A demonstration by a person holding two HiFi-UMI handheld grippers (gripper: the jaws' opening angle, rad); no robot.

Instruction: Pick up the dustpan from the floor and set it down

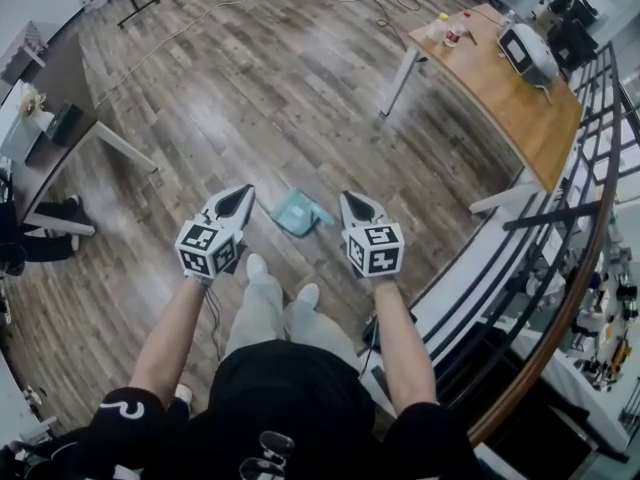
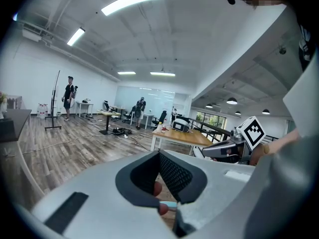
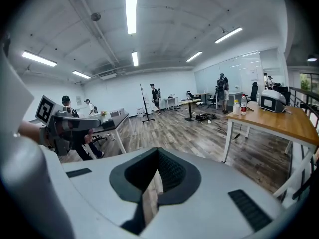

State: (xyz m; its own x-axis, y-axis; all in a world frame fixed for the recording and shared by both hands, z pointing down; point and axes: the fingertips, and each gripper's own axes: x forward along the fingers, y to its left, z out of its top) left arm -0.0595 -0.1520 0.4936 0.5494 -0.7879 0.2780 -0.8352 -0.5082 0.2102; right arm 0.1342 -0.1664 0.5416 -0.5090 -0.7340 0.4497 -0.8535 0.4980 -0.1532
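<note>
Teal plastic dustpan (image 1: 300, 211) lies on the wood-plank floor (image 1: 250, 98), our left hand-held gripper (image 1: 236, 200) at its nine o'clock, right hand-held gripper (image 1: 356, 206) at three, both closed and empty; we risk shoving it away unless jaws open first.

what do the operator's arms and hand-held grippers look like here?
Left hand-held gripper and right hand-held gripper: pale grey shells tapering to a point, black mesh-textured pads, each with a cube of black-and-white square markers at the back. Thin dark cable hangs by the left arm. Black short sleeves, white print on the left one.
</note>
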